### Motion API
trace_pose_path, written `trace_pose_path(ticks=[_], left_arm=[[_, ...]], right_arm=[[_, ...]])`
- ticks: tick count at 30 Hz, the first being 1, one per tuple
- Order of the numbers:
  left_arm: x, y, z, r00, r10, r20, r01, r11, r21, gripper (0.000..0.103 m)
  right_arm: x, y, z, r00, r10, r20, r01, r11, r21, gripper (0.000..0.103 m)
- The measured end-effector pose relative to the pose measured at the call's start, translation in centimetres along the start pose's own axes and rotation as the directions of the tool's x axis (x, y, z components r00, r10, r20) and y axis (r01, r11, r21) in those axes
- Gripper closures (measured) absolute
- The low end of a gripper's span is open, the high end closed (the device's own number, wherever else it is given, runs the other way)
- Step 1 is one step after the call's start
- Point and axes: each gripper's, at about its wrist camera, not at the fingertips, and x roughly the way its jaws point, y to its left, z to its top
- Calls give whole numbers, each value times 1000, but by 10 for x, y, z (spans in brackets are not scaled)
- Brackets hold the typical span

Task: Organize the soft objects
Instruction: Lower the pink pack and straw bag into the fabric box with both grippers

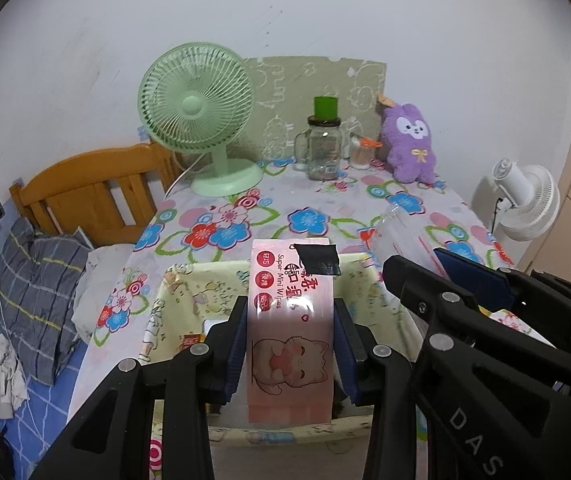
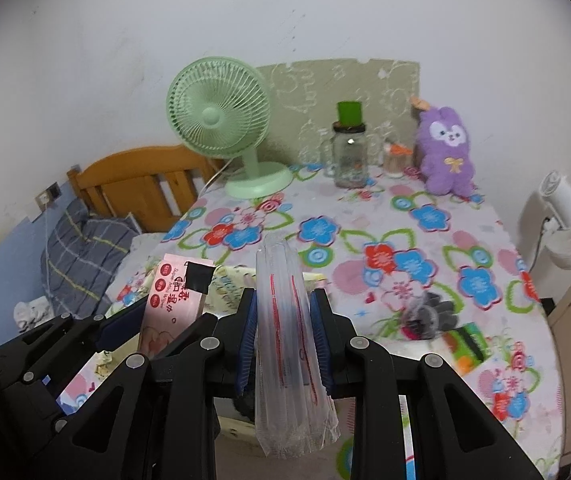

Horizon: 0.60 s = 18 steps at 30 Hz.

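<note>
Left gripper (image 1: 290,344) clamped on flat pink wet-wipes pack with cartoon cat print and black tape patch (image 1: 290,320), blue pads pressed against both long edges; pack held lengthwise, tape end pointing toward far edge of table. Pack positioned above pale yellow printed fabric storage box (image 1: 189,292) standing at near edge of table covered in flower-print cloth (image 1: 317,204); contact with box not discernible. Right gripper (image 2: 283,340) closed narrow on clear plastic bag with red lines, contents resembling straws (image 2: 285,344), bag pinched between blue pads, upright along finger direction, also close to box's right wall. Both grippers side by side, near each other, apart. Along far edge of table: mint-green desk fan (image 1: 197,108) at far left corner, glass mason mug with green lid (image 1: 323,140) at centre, purple plush rabbit toy (image 1: 409,144) at far right corner. Small dark grey object and green card (image 2: 467,344) near right edge of table, blurred. White fan (image 1: 525,204) beyond right edge; wooden bed headboard (image 1: 93,188) off left edge.
</note>
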Motion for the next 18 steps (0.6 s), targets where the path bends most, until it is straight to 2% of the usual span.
trace_pose_path(ticks=[13, 18], left_arm=[[40, 29, -14, 995, 2, -105, -6, 999, -42, 63], [50, 37, -17, 988, -51, -145, 43, 997, -59, 62]], right_arm=[[46, 21, -7, 996, 20, -87, -24, 999, -45, 73], [59, 24, -8, 994, 24, -110, -29, 999, -43, 73]])
